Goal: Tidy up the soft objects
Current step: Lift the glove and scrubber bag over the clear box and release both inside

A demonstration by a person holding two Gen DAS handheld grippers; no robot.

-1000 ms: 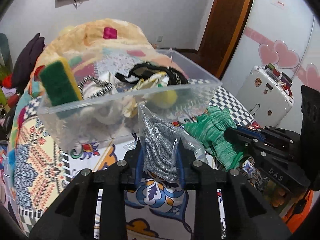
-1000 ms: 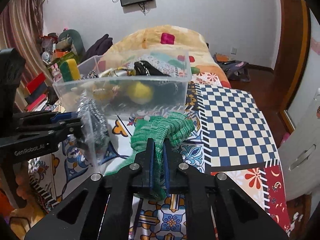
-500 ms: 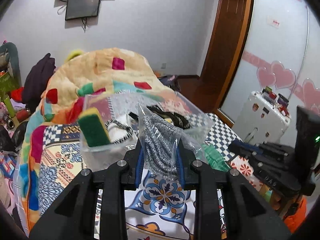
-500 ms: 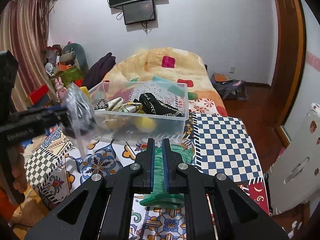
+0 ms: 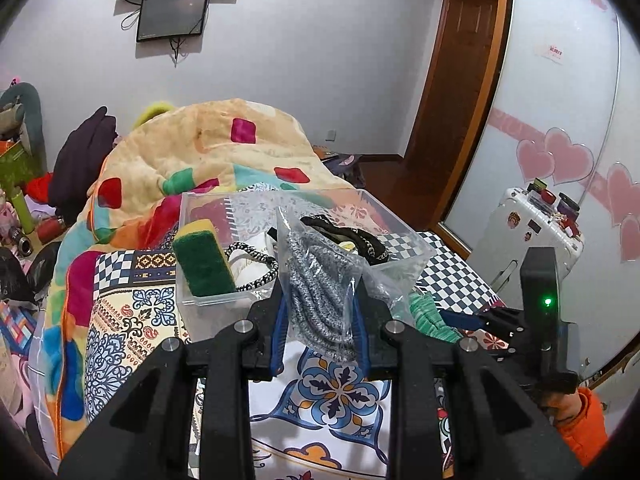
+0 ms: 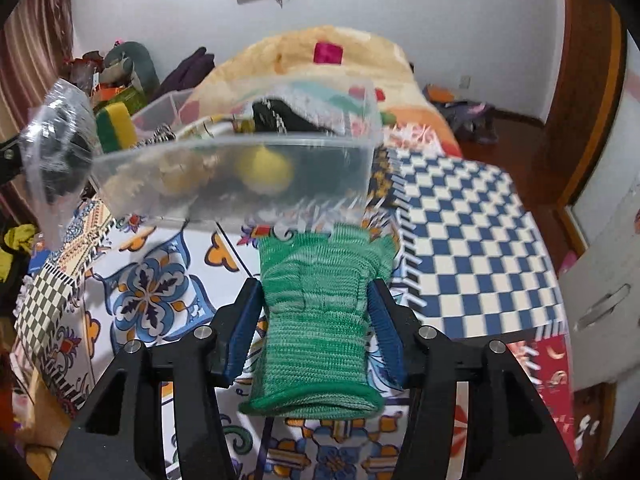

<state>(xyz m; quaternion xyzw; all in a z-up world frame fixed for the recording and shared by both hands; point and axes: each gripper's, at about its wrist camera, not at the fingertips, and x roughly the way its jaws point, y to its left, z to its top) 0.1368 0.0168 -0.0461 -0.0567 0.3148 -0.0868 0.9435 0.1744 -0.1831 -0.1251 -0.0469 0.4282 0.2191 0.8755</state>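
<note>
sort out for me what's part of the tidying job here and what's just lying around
Job: bagged grey cord in left gripper; green glove between right gripper fingers; clear bin; sponge.
Lying about: blanket, suitcase, wall screens.

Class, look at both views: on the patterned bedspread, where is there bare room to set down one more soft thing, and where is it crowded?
Free: the blue checkered patch right of the clear bin, and the floral patch between bin and green glove. Crowded: the bin, packed with a sponge, cords and a yellow ball.
</note>
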